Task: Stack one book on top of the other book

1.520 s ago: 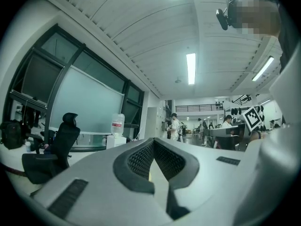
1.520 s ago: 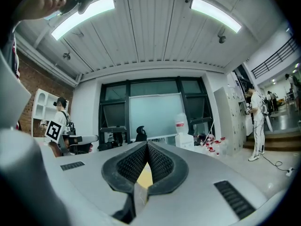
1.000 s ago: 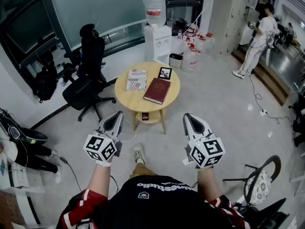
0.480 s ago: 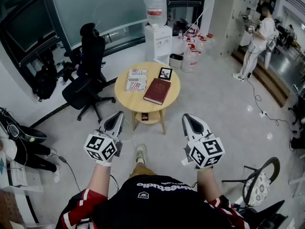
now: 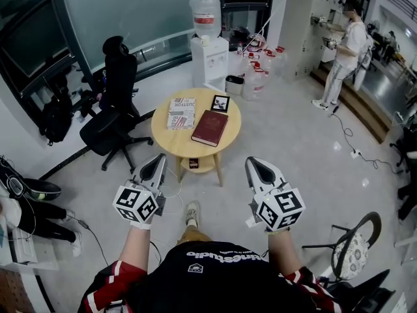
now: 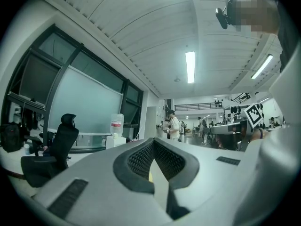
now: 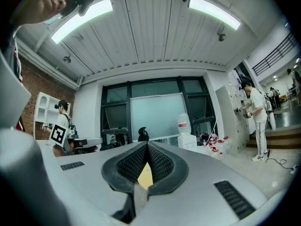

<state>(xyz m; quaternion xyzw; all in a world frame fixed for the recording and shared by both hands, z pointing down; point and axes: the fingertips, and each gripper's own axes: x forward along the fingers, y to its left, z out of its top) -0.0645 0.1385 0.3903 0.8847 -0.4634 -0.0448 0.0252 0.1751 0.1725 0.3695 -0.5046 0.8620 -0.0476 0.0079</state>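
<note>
The dark red book (image 5: 210, 127) and the white-covered book (image 5: 182, 112) lie just beside each other on the round wooden table (image 5: 171, 138), not yet stacked. The left gripper (image 5: 158, 160) and right gripper (image 5: 255, 164) hover well short of it, jaws together and empty. This looks like the approach. Next, move closer and open the jaws at one book's edge.

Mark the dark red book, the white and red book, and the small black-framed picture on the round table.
dark red book (image 5: 210, 128), head view, middle of its cover.
white and red book (image 5: 182, 113), head view, middle of its cover.
black-framed picture (image 5: 220, 103), head view, its centre.
</note>
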